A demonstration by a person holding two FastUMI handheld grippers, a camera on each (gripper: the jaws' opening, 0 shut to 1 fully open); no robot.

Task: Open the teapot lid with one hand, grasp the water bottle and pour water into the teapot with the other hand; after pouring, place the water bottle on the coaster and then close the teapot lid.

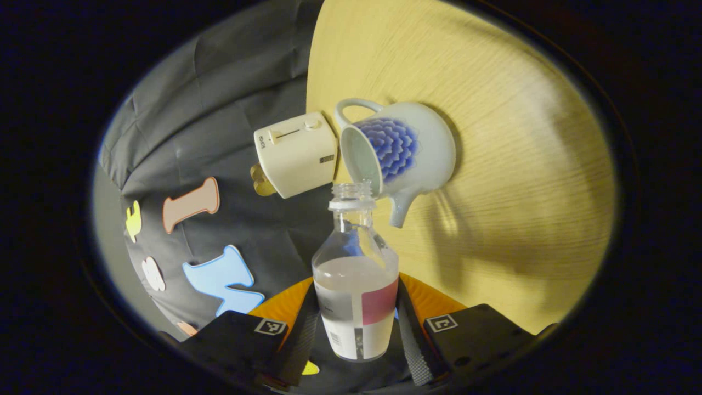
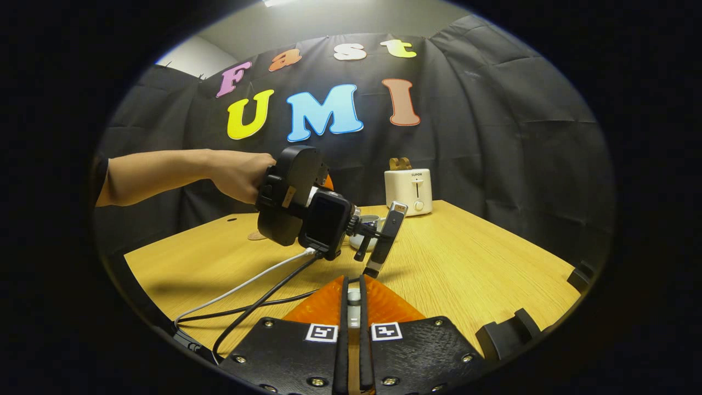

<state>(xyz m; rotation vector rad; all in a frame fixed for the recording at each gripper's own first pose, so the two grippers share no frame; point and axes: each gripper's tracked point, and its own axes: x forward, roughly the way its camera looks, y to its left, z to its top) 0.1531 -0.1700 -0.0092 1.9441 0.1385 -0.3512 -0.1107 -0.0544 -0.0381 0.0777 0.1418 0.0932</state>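
In the right gripper view the white teapot [image 2: 368, 225] is mostly hidden behind the left tongs [image 2: 378, 247]. The right tongs [image 2: 354, 299] are nearly together on a small pale knob [image 2: 354, 297]; whether this is the lid cannot be told. The left tongs [image 1: 359, 329] clamp the clear, capless plastic water bottle [image 1: 356, 285], tipped mouth-first at the open blue-flowered teapot [image 1: 397, 151] on the wooden desk [image 1: 521, 164], beside a cream toaster [image 1: 296, 153].

Wooden table [image 2: 466, 274] with teapot [image 1: 406, 148], toaster [image 2: 408, 191], cables [image 2: 258, 293].
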